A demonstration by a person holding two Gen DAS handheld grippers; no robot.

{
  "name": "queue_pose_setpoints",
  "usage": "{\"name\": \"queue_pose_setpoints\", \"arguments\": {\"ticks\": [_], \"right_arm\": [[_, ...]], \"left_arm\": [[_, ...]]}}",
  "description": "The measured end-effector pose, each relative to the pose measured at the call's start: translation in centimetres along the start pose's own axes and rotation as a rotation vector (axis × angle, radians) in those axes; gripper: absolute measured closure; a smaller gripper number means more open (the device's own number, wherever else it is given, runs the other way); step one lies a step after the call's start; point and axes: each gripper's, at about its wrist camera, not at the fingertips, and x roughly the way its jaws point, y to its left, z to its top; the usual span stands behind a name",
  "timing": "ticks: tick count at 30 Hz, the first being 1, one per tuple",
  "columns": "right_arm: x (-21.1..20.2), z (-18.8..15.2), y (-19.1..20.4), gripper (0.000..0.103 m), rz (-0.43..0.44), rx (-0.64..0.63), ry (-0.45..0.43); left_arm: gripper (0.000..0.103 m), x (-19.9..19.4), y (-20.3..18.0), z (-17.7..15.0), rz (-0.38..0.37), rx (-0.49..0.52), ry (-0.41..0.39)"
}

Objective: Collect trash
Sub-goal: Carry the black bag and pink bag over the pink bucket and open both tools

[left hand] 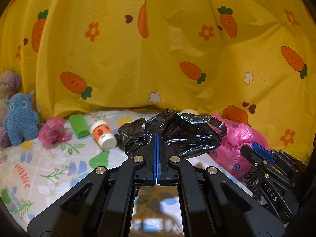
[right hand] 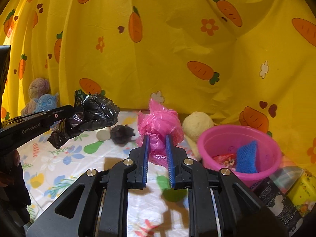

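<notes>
left wrist view: left claw [left hand: 156, 136] clamps a black bag [left hand: 189, 132]; right claw [right hand: 157, 138] clamps a pink bag [right hand: 158, 122] beside a pink bucket [right hand: 262, 169], a cup [left hand: 102, 135] nearby.

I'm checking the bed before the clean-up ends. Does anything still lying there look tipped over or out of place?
Yes. The white paper cup with an orange print lies on its side on the floral sheet, beside a green ridged sleeve and a crumpled pink plastic bag. All three sit loose, far from the pink plastic tub.
</notes>
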Motion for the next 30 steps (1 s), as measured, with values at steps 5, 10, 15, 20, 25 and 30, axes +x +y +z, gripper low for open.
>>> {"name": "queue_pose_setpoints", "arguments": {"ticks": [5,10,15,20,25,30], "right_arm": [[-0.3,1.1,-4.7,0.085,-0.111,0.051,-0.023],[-0.2,1.5,-8.3,0.085,-0.2,0.086,-0.02],[0.3,1.5,-10.9,0.085,-0.248,0.13,-0.007],[1.2,1.6,-12.0,0.085,-0.271,0.142,0.008],[2.4,1.8,-12.4,0.085,-0.279,0.147,0.022],[3.2,1.7,-12.7,0.085,-0.28,0.148,0.035]], "left_arm": [[0.103,2.6,-4.4,1.7,-0.099,0.024,0.005],[0.103,5.9,-7.9,2.6,-0.164,0.052,0.032],[0.103,8.8,-10.6,2.9,-0.194,0.093,0.055],[0.103,11.1,-12.0,3.0,-0.217,0.112,0.08],[0.103,12.9,-12.8,3.0,-0.232,0.111,0.103],[0.103,14.3,-13.6,2.6,-0.253,0.101,0.128]]}}
